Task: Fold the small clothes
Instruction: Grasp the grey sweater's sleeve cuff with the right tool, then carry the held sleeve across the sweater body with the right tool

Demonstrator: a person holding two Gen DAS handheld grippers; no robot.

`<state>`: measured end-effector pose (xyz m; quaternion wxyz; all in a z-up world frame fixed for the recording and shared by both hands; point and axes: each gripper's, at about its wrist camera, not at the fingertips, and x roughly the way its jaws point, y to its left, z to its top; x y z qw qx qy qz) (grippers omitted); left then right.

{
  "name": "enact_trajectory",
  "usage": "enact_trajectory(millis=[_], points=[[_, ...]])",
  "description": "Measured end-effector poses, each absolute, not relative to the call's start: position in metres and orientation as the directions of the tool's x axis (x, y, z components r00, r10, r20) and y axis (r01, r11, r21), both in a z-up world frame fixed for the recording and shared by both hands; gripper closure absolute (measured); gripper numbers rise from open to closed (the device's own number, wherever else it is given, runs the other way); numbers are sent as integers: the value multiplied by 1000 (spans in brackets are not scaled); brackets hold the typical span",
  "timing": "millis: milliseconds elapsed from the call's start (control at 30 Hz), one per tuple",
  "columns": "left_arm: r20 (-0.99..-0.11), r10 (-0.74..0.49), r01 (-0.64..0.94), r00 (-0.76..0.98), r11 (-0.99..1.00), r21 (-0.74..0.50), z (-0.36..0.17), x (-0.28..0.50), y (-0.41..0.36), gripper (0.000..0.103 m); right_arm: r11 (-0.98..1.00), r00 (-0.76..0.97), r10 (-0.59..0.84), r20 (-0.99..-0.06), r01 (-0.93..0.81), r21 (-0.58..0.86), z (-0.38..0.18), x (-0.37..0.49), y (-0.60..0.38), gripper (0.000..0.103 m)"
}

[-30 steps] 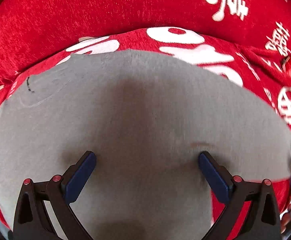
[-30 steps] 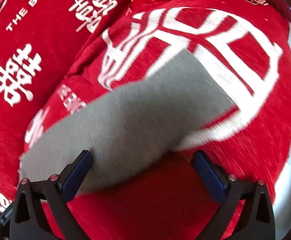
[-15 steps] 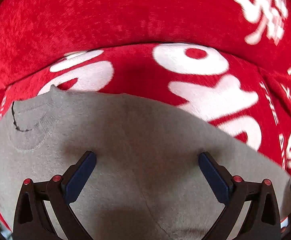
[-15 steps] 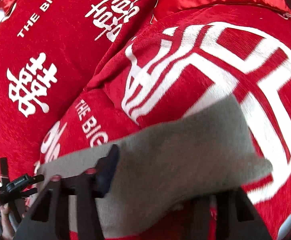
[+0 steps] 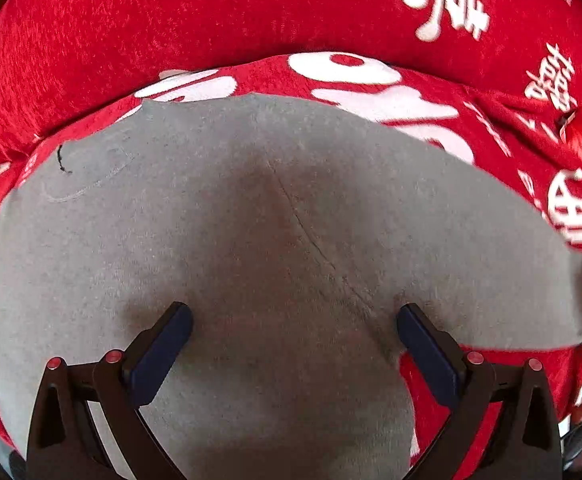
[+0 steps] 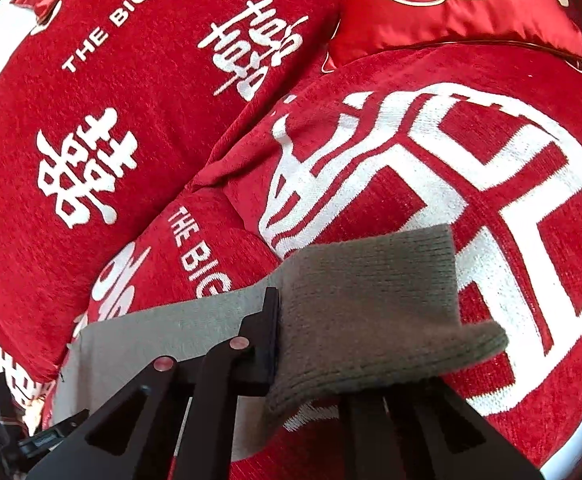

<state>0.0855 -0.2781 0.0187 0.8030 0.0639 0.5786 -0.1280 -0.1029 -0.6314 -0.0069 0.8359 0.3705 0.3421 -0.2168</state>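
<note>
A grey knit garment [image 5: 291, 220] lies spread on a red cover with white characters [image 5: 171, 20]. My left gripper [image 5: 293, 332] is open just above the grey cloth, its blue-padded fingers [image 5: 163, 352] wide apart and holding nothing. In the right wrist view my right gripper [image 6: 315, 340] is shut on the ribbed end of the grey garment [image 6: 371, 300], which drapes over and hides the right finger. The rest of the garment trails away to the lower left [image 6: 151, 344].
Red cushions with white lettering [image 6: 131, 100] rise behind the red cover. An embroidered satin cushion [image 6: 451, 4] sits at the back right. The other gripper shows at the lower left edge [image 6: 43, 436] of the right wrist view.
My right gripper has shut on the garment's ribbed end and lifted it. My left gripper stayed open, dipping back and forth over the grey cloth.
</note>
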Motion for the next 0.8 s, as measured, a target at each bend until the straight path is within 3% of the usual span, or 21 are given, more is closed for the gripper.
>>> enact_trajectory(millis=[100,200,267,333,567,700,800], points=[[-943,-74,187,325,982,-12,14,132,-271,0,641,650,-96,-754,620,453,-11,-94,-631,93],[-966,-55,99,253,995,-31,-1,165,-266,0,589,617,-17,-787,642,491,-25,-87,-638,80],[-966,-26,114,257,993,3,-6,166,-272,0,571,643,-6,-766,631,525,-30,-88,-641,80],[-960,-13,179,280,983,39,-5,158,-285,0,602,612,-24,-791,641,477,-29,-84,-638,99],[-947,-45,233,318,972,33,0,110,-304,0,647,623,-181,-761,658,385,22,-91,-633,99],[-944,-115,315,311,949,-12,13,106,-304,0,730,576,-258,-775,642,235,48,-78,-617,99],[-939,-63,173,338,985,-4,16,132,-282,0,761,542,-303,-784,633,144,55,-68,-607,99]])
